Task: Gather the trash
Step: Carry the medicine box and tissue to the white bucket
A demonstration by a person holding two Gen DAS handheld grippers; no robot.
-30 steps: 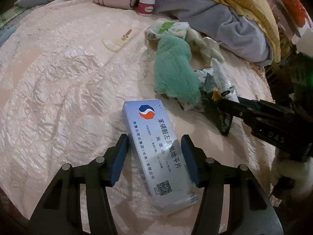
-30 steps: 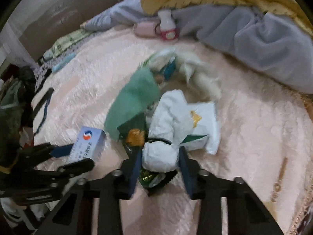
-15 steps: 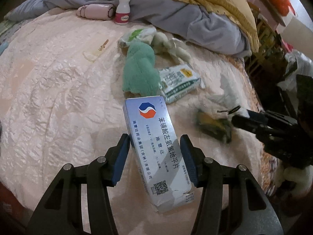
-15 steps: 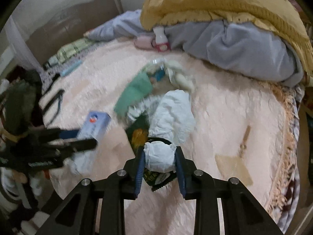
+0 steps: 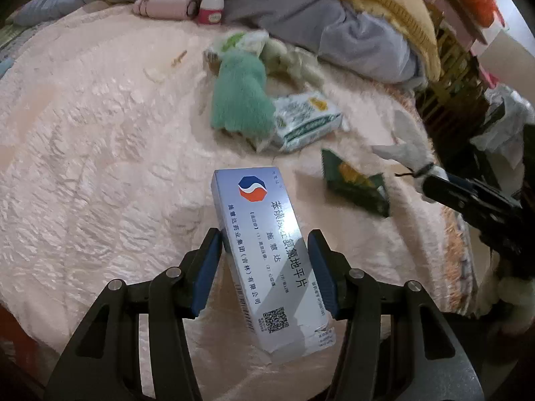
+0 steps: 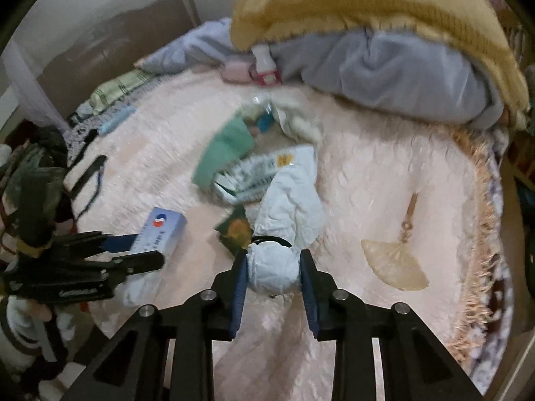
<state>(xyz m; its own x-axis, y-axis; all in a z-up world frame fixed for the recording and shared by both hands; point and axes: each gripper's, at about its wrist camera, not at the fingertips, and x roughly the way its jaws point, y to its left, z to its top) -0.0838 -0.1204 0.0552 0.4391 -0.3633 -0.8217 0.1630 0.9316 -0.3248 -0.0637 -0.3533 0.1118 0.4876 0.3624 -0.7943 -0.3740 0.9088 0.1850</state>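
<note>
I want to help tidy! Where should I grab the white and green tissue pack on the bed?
The tissue pack lies flat, one end against the green cloth. Probably come from above and pinch across the narrow width at its free end.

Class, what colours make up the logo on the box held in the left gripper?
Blue above, red-orange below, split by a white wave, on the silvery box. The left wrist view shows it best.

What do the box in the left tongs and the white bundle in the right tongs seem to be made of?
Medicine box: thin glossy printed cardboard, judging by sharp edges, sheen and a torn corner flap. White bundle: probably soft paper or nonwoven fabric, matte and finely wrinkled, cinched by a dark band; it could be thin plastic film.
</note>
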